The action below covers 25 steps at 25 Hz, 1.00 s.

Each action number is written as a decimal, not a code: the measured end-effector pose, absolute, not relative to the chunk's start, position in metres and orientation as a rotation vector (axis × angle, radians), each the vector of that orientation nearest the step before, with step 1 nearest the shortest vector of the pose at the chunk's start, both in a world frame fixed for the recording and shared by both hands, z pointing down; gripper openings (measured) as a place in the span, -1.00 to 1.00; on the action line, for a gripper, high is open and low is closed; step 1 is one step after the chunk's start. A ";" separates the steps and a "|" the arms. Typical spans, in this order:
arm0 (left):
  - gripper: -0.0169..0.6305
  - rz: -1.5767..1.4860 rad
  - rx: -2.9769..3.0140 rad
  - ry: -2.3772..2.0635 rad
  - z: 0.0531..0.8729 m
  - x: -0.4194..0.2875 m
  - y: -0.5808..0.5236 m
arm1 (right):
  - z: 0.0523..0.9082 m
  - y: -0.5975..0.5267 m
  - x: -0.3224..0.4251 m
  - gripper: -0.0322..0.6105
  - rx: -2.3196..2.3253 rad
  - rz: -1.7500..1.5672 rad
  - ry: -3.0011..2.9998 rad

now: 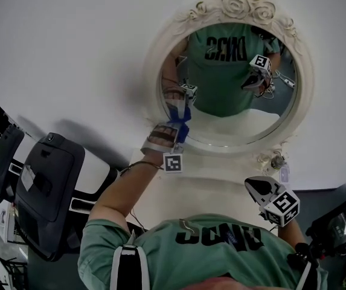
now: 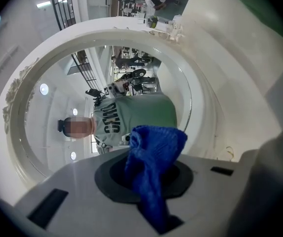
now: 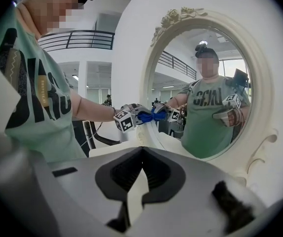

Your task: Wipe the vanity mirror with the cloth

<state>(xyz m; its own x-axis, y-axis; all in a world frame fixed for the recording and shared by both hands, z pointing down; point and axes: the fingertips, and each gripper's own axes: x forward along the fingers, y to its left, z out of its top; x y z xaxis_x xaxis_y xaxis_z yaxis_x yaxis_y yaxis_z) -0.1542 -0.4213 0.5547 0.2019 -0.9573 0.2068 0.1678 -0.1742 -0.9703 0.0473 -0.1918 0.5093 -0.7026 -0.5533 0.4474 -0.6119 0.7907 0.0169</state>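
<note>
Vanity mirror (image 1: 239, 122) stands upright in an oval cream frame (image 1: 306, 83) with rose carving on top, against a white wall. Blue cloth (image 1: 181, 115) is pressed on the glass at its lower-left edge, just inside the frame. Left gripper (image 1: 176, 128) is clamped on the cloth; in the left gripper view the fabric (image 2: 153, 164) bunches up out of the jaws right in front of the glass. Right gripper (image 1: 255, 185) hangs off the mirror's lower-right side, not touching it, with its jaws drawn nearly together to a thin slit and nothing between them. The person's green shirt and both grippers are reflected in the glass.
</note>
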 end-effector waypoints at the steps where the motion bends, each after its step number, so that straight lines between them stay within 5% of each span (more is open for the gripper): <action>1: -0.77 -1.243 -1.332 0.845 0.556 -0.152 -0.421 | 0.511 -0.192 0.050 -0.87 0.882 0.190 -2.543; 25: -0.77 -0.878 -1.519 0.555 0.592 0.176 -0.365 | 0.544 -0.138 0.218 -0.87 1.305 0.392 -2.364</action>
<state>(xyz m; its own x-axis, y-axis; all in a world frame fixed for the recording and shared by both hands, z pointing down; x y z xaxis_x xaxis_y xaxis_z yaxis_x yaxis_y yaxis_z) 0.1762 -0.3652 0.5924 0.5963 -0.7753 0.2083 0.1446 -0.1516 -0.9778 0.2182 -0.1383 0.5441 -0.4777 -0.7366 0.4788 -0.8516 0.5221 -0.0464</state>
